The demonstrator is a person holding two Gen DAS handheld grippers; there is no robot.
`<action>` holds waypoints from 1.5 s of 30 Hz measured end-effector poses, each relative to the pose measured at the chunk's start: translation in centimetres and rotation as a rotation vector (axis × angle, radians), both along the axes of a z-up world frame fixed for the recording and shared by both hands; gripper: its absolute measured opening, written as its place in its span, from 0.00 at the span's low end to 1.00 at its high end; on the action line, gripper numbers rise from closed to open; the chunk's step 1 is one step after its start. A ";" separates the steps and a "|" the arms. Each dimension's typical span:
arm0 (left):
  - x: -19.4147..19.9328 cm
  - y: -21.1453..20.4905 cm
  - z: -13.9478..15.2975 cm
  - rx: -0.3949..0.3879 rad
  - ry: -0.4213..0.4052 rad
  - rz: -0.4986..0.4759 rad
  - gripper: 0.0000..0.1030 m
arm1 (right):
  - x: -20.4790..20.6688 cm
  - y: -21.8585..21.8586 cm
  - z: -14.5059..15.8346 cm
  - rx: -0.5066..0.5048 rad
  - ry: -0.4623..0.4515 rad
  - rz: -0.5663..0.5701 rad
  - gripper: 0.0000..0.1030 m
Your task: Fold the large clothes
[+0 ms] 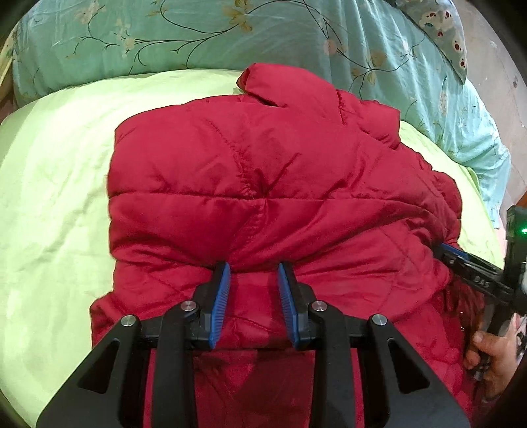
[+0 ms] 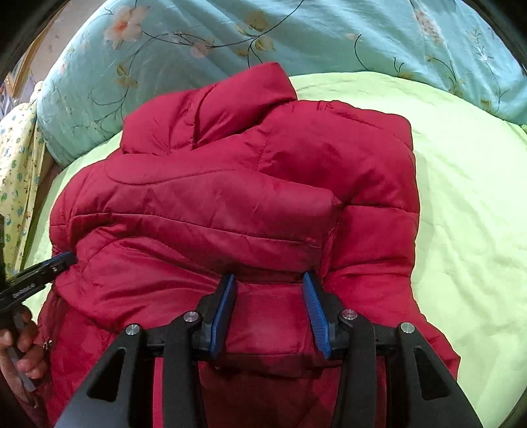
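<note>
A red quilted puffer jacket point(image 1: 263, 184) lies partly folded on a light green bed sheet point(image 1: 52, 171), collar toward the far side. It also shows in the right wrist view point(image 2: 237, 197). My left gripper point(image 1: 253, 268) is open, its blue pads point(image 1: 221, 296) straddling a puffy fold of the jacket near its lower part. My right gripper point(image 2: 269, 278) is open, its blue pads point(image 2: 318, 312) either side of a jacket fold. The right gripper shows at the jacket's right edge in the left wrist view point(image 1: 461, 260), and the left gripper at the left edge in the right wrist view point(image 2: 49, 266).
A teal floral quilt point(image 1: 230, 36) is bunched along the far side of the bed, also in the right wrist view point(image 2: 296, 33). A yellow patterned cloth point(image 2: 16, 184) hangs at the left. A spotted pillow point(image 1: 444, 29) sits far right.
</note>
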State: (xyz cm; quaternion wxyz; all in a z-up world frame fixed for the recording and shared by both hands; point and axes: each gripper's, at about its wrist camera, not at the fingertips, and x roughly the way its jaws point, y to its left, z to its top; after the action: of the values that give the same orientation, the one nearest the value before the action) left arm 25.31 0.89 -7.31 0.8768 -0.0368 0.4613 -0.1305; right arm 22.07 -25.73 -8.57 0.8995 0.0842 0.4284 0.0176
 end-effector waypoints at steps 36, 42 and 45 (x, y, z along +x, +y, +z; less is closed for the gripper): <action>-20.7 8.8 -1.1 0.154 0.109 0.044 0.49 | -20.5 -0.8 2.9 -0.201 0.182 0.118 0.65; -23.0 9.2 -1.6 0.179 0.131 0.033 0.53 | -24.3 -1.1 2.3 -0.280 0.219 0.118 0.69; -24.0 9.9 -1.9 0.174 0.140 0.044 0.55 | -25.6 -2.0 2.0 -0.246 0.239 0.093 0.72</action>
State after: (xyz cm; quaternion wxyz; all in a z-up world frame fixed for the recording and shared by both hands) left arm 1.32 10.76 -9.18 0.8450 0.0205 0.5300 -0.0677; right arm -3.51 -27.75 -6.56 0.8439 -0.0451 0.5345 -0.0035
